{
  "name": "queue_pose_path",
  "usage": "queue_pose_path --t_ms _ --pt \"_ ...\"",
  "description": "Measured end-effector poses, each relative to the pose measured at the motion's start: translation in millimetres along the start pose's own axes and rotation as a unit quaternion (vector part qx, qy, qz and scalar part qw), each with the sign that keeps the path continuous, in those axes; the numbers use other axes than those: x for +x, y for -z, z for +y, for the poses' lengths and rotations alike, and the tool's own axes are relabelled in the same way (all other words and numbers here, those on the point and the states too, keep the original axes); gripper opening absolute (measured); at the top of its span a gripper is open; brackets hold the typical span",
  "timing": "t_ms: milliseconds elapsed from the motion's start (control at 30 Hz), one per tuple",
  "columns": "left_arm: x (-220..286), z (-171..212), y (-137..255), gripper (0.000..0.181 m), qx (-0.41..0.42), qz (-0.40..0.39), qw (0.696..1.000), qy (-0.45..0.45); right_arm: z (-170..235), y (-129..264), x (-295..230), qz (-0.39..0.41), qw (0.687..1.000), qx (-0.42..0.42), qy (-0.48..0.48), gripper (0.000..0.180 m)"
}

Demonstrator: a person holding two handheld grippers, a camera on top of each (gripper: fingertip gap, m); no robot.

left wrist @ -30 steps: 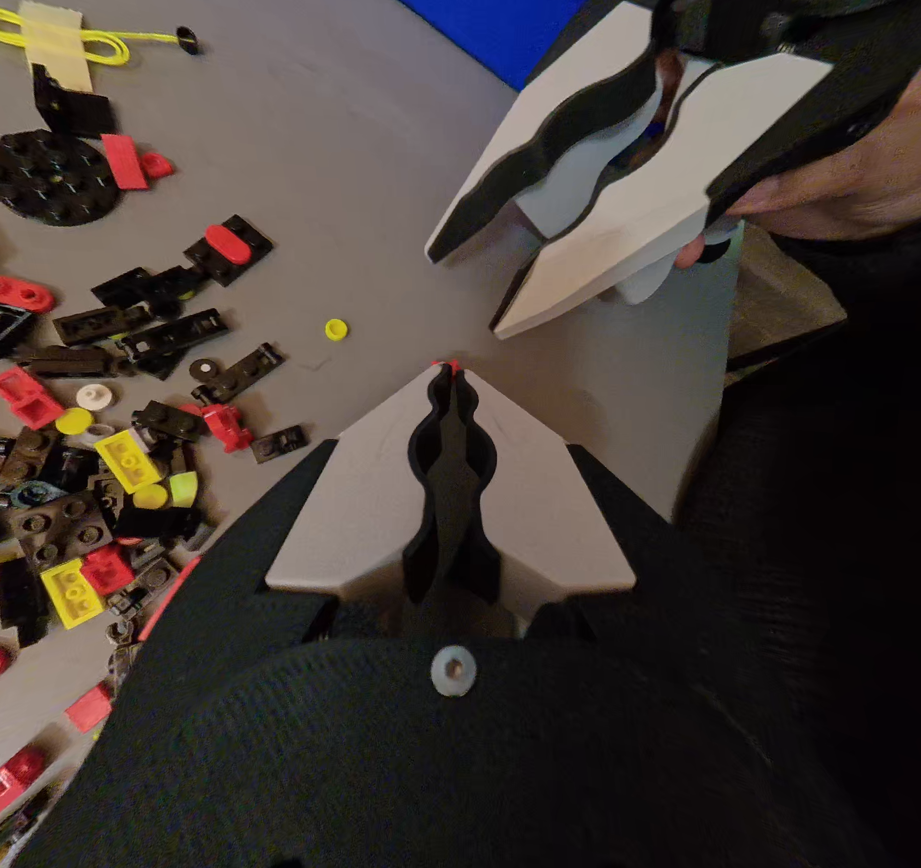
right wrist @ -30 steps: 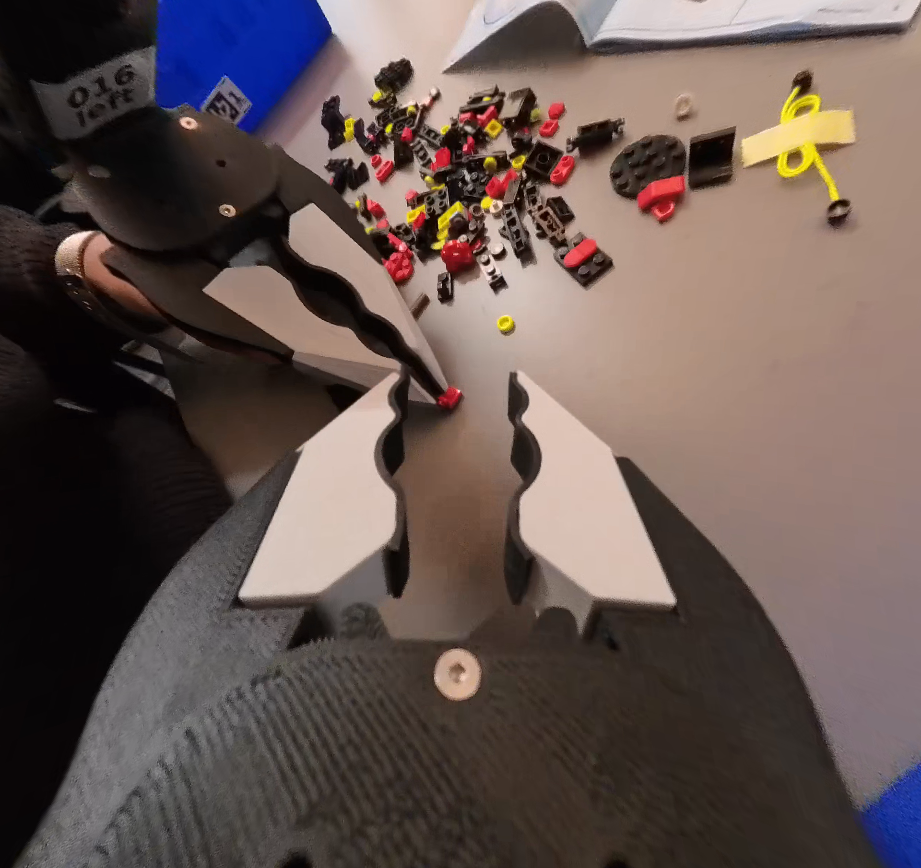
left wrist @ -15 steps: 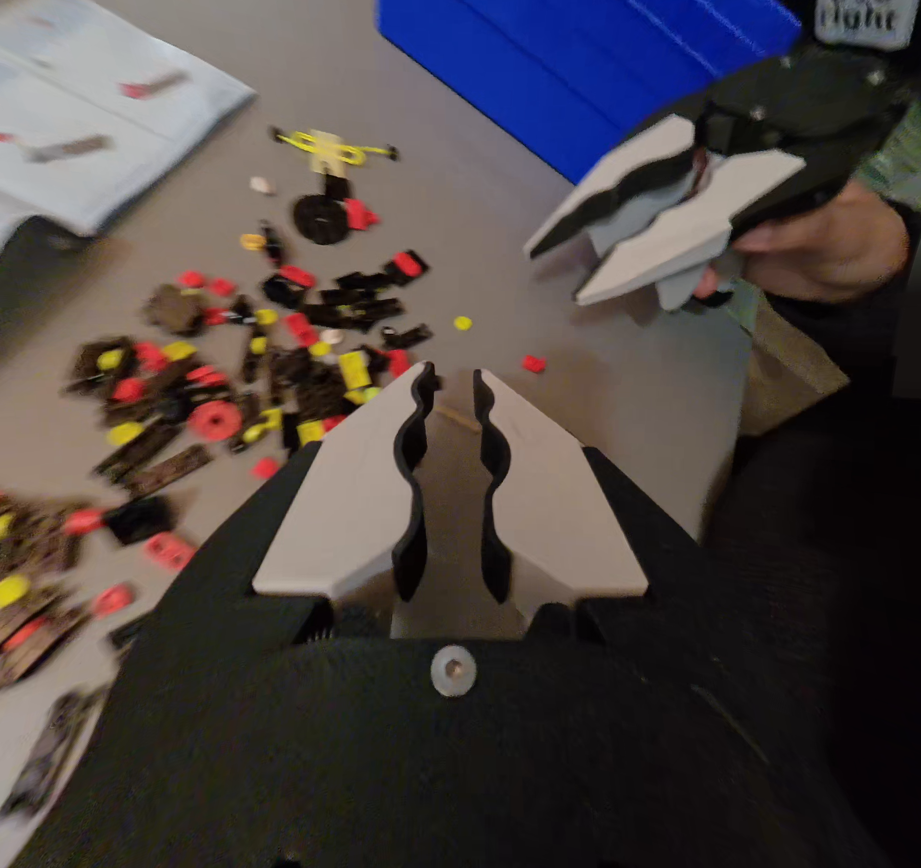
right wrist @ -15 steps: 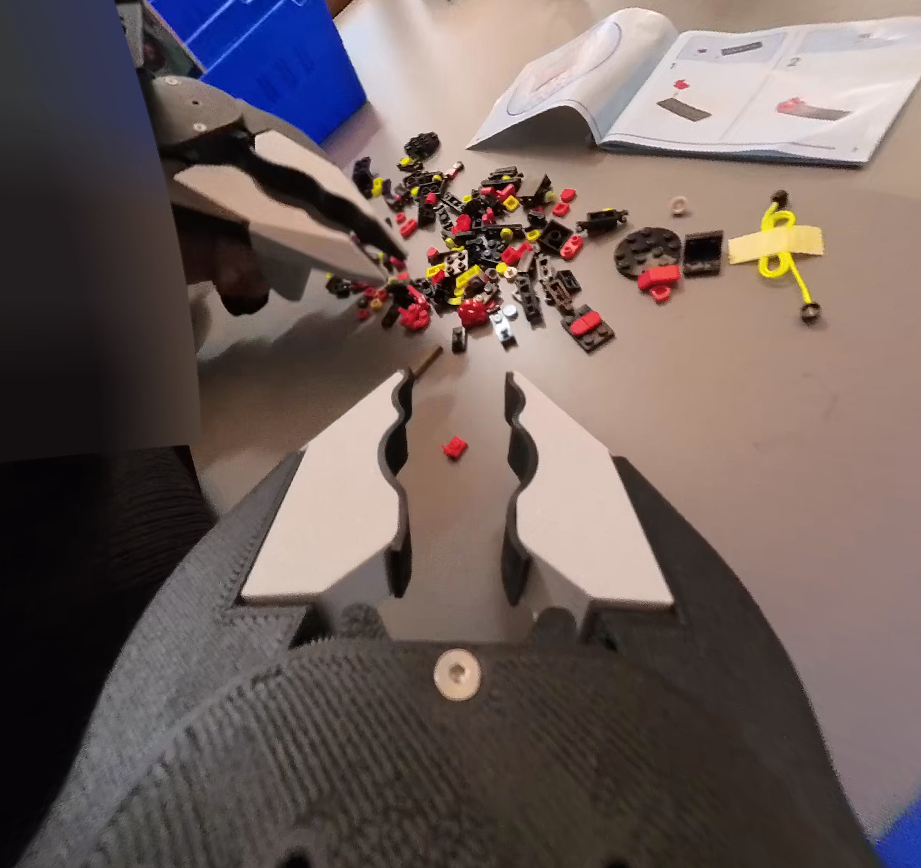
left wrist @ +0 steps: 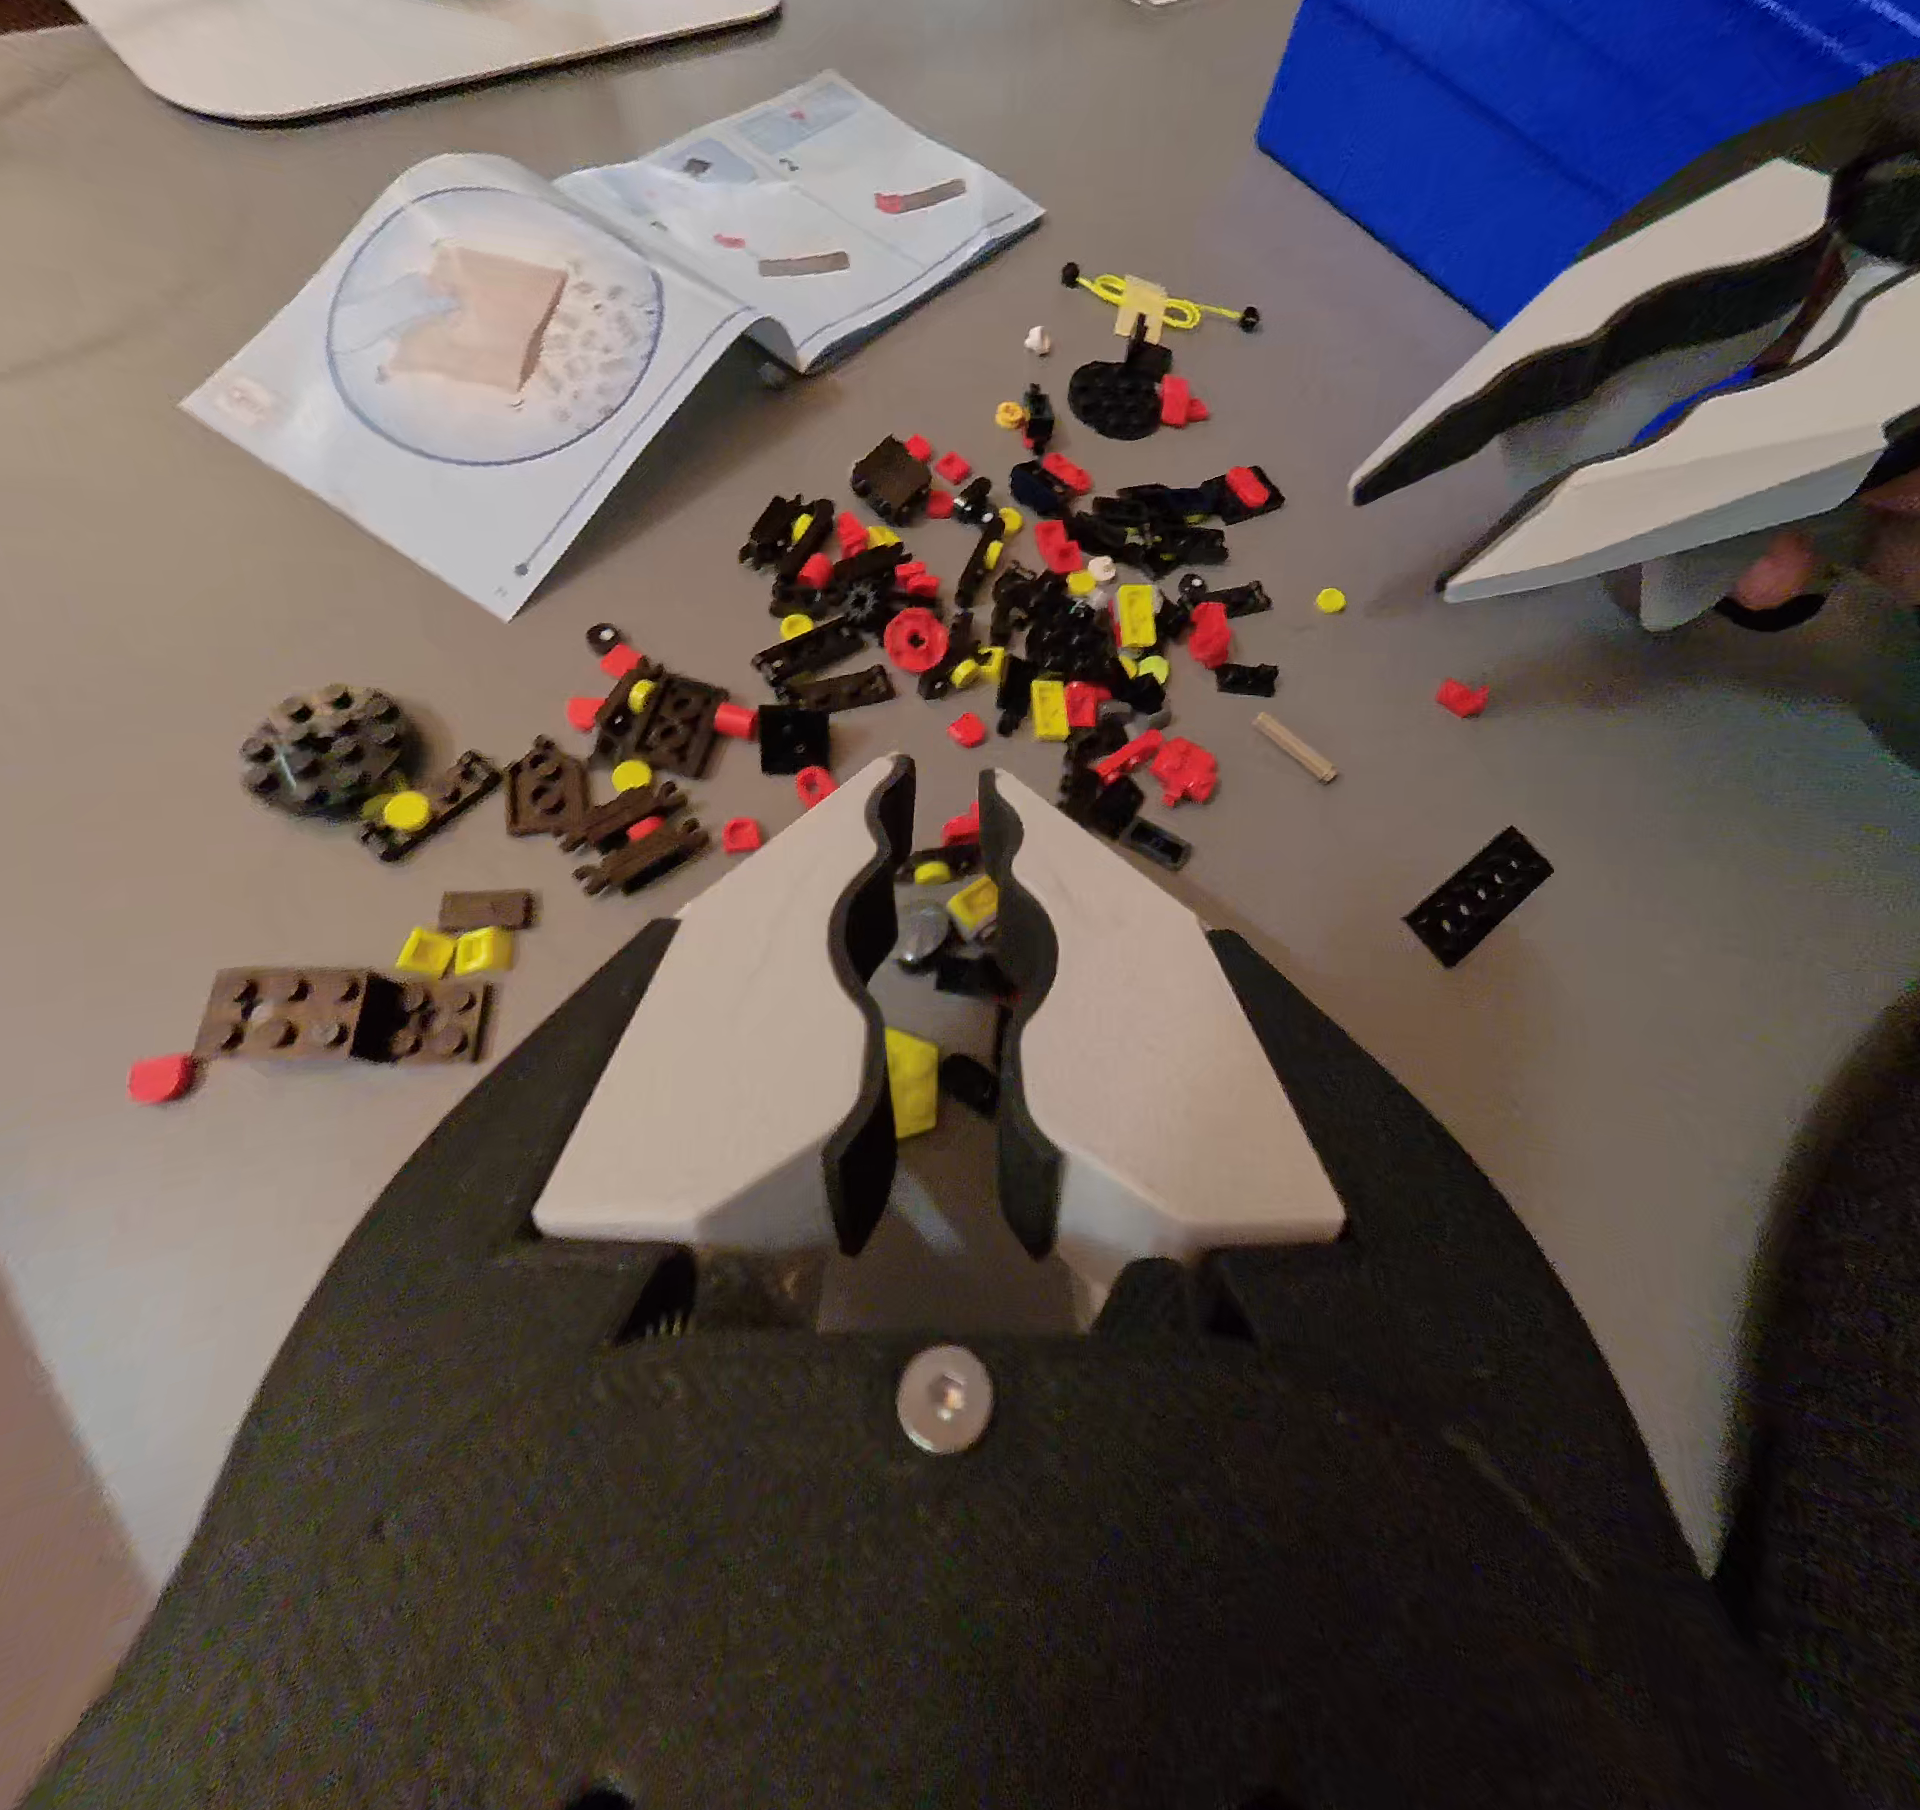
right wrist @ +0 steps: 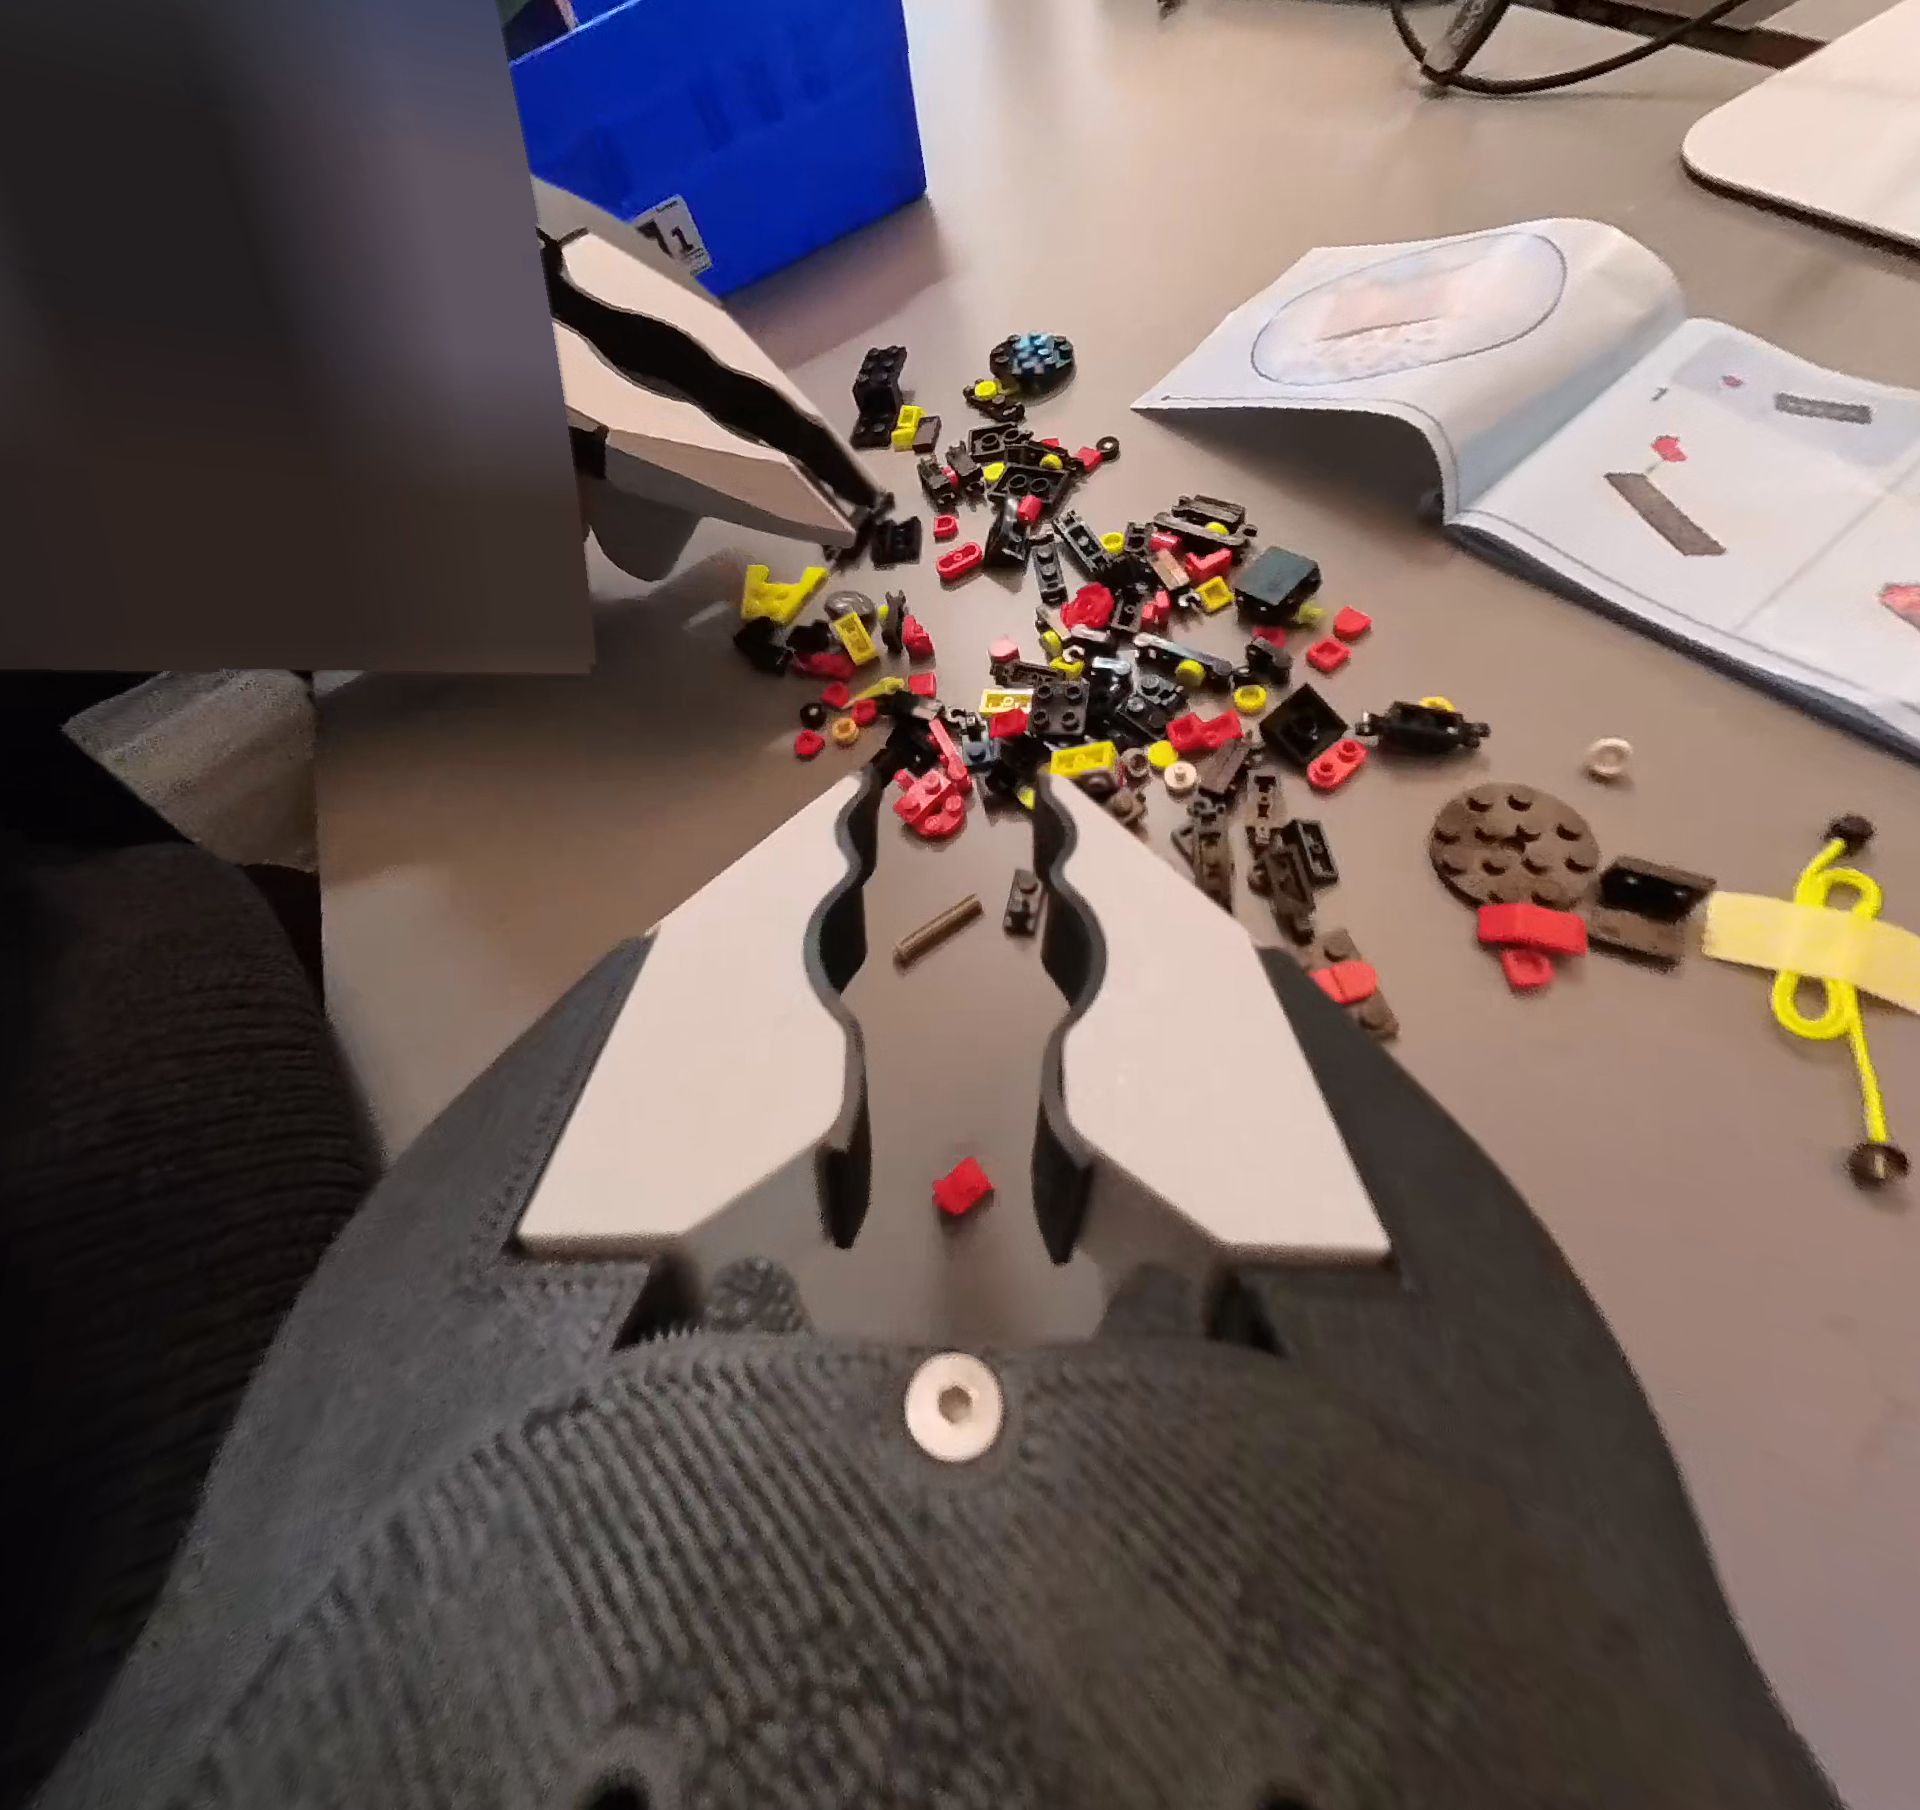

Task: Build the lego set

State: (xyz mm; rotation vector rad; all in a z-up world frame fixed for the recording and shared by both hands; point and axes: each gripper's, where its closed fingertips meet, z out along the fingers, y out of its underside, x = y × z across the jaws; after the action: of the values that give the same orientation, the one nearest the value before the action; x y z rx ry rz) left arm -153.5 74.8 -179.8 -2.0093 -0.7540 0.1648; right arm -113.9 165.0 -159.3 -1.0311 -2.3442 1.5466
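Item: lego pile (left wrist: 1039, 607), loose black, red and yellow pieces spread mid-table, near the open booklet (left wrist: 582, 326). Stray red piece (right wrist: 961, 1186) lies apart on bare table (right wrist: 1558, 1293), between my right gripper's (right wrist: 951, 804) fingers; those jaws stand open, empty. My left gripper (left wrist: 945, 784) hangs over the pile's near edge, jaws slightly parted, holding nothing. Black brick (left wrist: 1477, 895) sits alone to the right. Blue bin (left wrist: 1558, 67) bounds the far right; grey mat (left wrist: 416, 4) the far edge. Open room: bare table on the pile's right side.
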Motion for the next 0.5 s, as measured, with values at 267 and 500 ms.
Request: queue_pose_path --t_ms 267,500 --pt "-1 12 5 0.01 -0.014 0.002 1.0 0.016 4 -18 -9 -0.037 0.999 -0.026 -0.004 0.024" --pt "8 12 2 0.013 -0.02 0.033 0.999 0.024 9 -14 -12 -0.037 0.999 -0.034 -0.004 0.024"
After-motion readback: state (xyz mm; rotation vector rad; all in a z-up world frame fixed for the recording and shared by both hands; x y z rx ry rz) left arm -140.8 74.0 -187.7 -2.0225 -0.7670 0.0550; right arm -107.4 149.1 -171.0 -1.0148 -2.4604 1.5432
